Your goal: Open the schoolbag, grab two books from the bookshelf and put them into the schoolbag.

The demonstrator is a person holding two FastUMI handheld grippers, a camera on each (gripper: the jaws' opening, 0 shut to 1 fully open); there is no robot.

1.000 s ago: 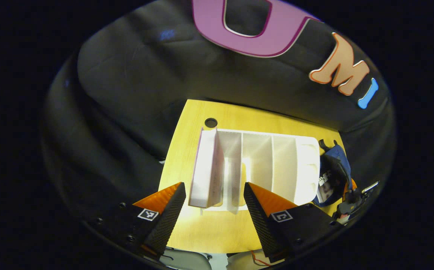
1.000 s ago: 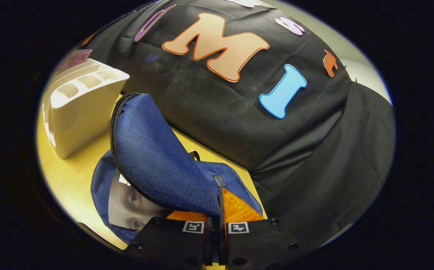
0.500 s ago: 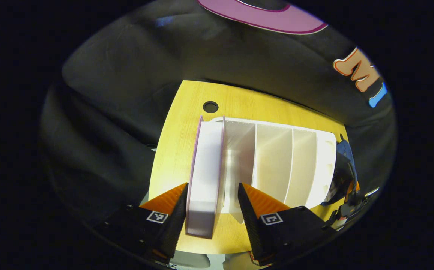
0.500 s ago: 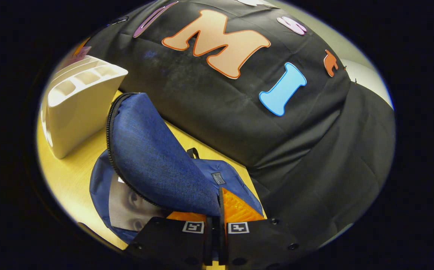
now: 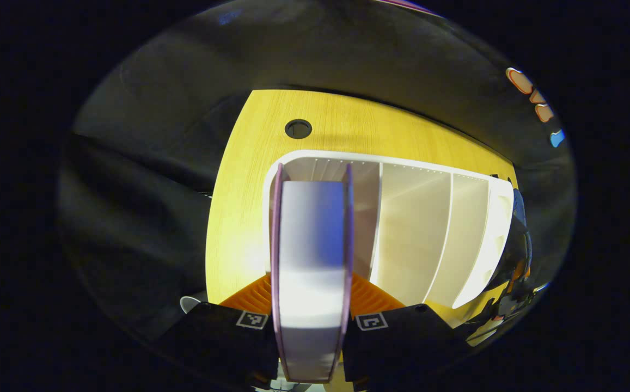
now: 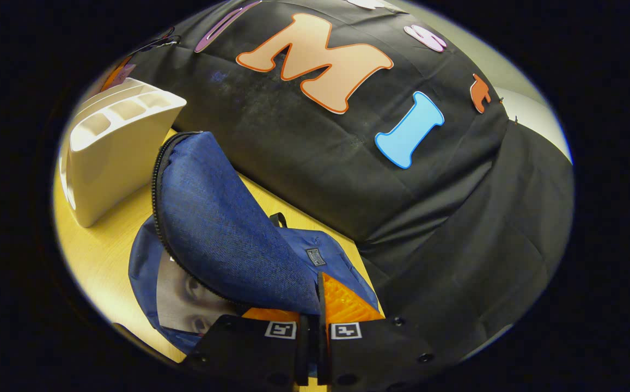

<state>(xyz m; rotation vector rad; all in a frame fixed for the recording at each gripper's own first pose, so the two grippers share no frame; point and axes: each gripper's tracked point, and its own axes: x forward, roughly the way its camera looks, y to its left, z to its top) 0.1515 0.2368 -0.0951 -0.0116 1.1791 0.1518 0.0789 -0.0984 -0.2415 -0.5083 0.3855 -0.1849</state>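
Straddling the book point(image 5: 311, 261), the left gripper point(image 5: 311, 305) has one finger on each cover, and they look to be pressing on it. That book stands upright on its edge in the leftmost slot of the white bookshelf point(image 5: 434, 228), pale page block facing the camera between thin purple covers. Beyond it, the shelf's other three slots stand empty, dividers fanning to the right. The shelf sits on the yellow tabletop point(image 5: 238, 207), with a round cable hole point(image 5: 298, 128) farther back near the black cloth wall.

Over to the right gripper view: the right gripper point(image 6: 315, 296) has its fingers together, clamped on the blue flap point(image 6: 222, 234) of the schoolbag point(image 6: 336, 261) and holding it raised, zipper teeth running along the lifted edge. Under the flap, the bag's mouth gapes open, and inside lies another book point(image 6: 184, 299) flat, cover up with a printed picture on it. The bag rests on the tabletop, just beside the bookshelf, which stands behind it to the left. A black carry loop point(image 6: 277, 219) pokes up at the bag's far end.
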